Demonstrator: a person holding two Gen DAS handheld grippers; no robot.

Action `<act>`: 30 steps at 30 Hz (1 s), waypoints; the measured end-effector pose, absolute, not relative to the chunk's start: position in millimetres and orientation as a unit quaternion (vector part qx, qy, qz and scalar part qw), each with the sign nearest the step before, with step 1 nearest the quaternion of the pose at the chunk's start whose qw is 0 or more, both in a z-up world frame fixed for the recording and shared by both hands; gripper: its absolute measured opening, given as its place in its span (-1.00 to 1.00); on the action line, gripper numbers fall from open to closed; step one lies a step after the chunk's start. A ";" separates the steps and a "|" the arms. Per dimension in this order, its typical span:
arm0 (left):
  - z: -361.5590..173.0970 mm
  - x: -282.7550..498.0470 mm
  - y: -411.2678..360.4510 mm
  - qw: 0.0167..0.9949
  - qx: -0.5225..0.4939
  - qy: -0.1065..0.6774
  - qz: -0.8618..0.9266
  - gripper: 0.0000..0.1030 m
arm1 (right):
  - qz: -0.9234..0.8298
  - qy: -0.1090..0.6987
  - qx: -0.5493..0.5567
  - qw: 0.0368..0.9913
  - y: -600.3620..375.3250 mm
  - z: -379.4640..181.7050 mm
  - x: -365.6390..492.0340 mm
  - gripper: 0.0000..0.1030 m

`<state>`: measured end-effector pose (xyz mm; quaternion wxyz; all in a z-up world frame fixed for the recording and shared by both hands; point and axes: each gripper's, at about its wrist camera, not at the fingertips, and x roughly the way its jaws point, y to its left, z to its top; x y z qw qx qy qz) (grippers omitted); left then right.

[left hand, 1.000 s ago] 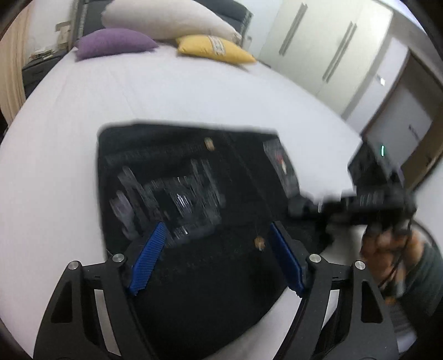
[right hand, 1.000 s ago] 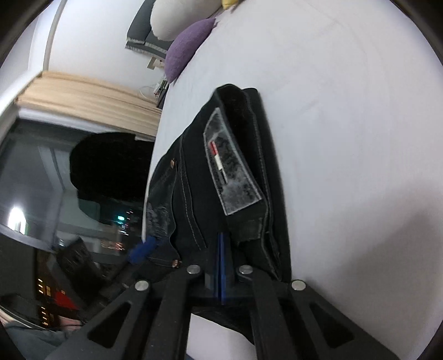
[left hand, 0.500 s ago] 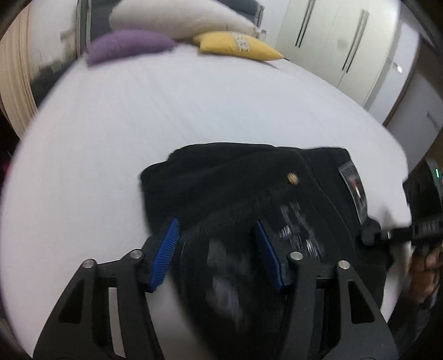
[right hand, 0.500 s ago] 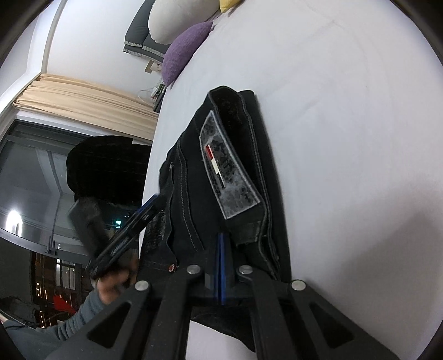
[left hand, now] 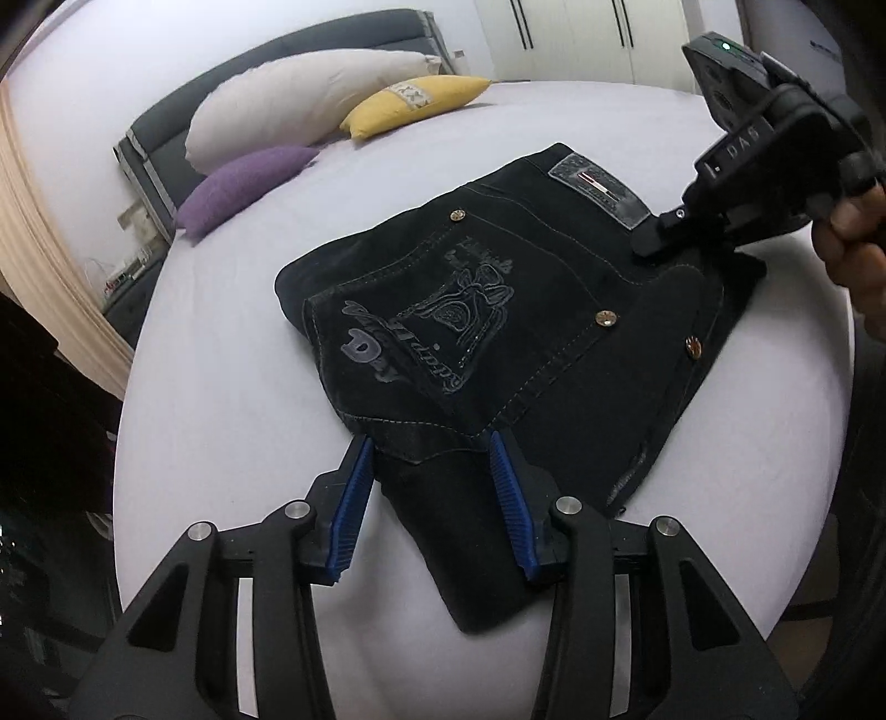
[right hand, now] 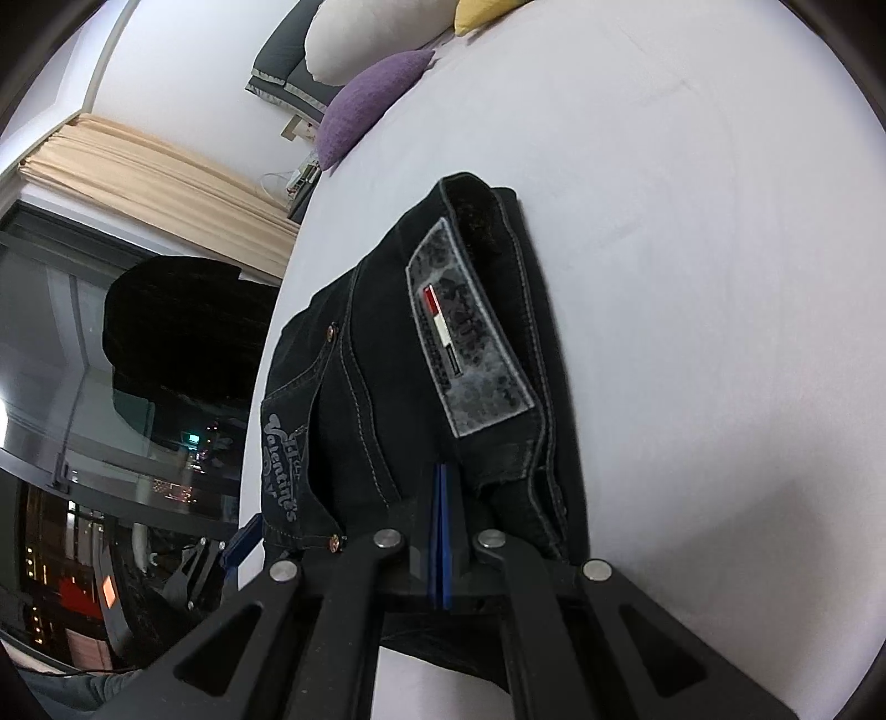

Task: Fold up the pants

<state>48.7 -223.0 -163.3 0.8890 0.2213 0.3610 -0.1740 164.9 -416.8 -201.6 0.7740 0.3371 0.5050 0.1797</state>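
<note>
Black jeans (left hand: 498,321) lie folded into a compact stack on the white bed (left hand: 221,387), back pocket print and waist label facing up. My left gripper (left hand: 432,493) is open, its blue pads on either side of the near edge of the stack. My right gripper (right hand: 443,531) has its blue pads pressed together at the waistband edge of the jeans (right hand: 421,376), beside the grey label (right hand: 465,343). The right gripper also shows in the left wrist view (left hand: 659,238), resting on the waistband.
A white pillow (left hand: 299,105), a yellow pillow (left hand: 415,105) and a purple pillow (left hand: 243,188) lie at the headboard. Wardrobe doors (left hand: 581,33) stand beyond the bed. A curtain (right hand: 155,171) and a dark window (right hand: 83,387) are at the bed's left side.
My left gripper has swung around to the near edge of the stack and its view has steadied. The right gripper has stayed shut at the waistband.
</note>
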 end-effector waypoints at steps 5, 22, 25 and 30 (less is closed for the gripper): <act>-142.0 40.7 -204.7 0.882 0.169 0.389 -0.205 -0.17 | 0.179 0.512 0.324 0.776 -416.3 -182.8 160.8 -0.96; -163.5 162.9 -135.7 0.793 -0.122 0.545 -0.244 0.64 | 0.202 0.520 0.387 0.734 -463.0 -198.1 204.8 0.20; -170.5 177.2 -136.4 0.777 -0.160 0.551 -0.260 0.64 | 0.216 0.526 0.400 0.719 -458.1 -208.3 218.7 0.05; -175.9 190.0 -159.1 0.753 -0.153 0.570 -0.292 0.58 | 0.232 0.544 0.382 0.710 -440.0 -212.6 234.6 -0.04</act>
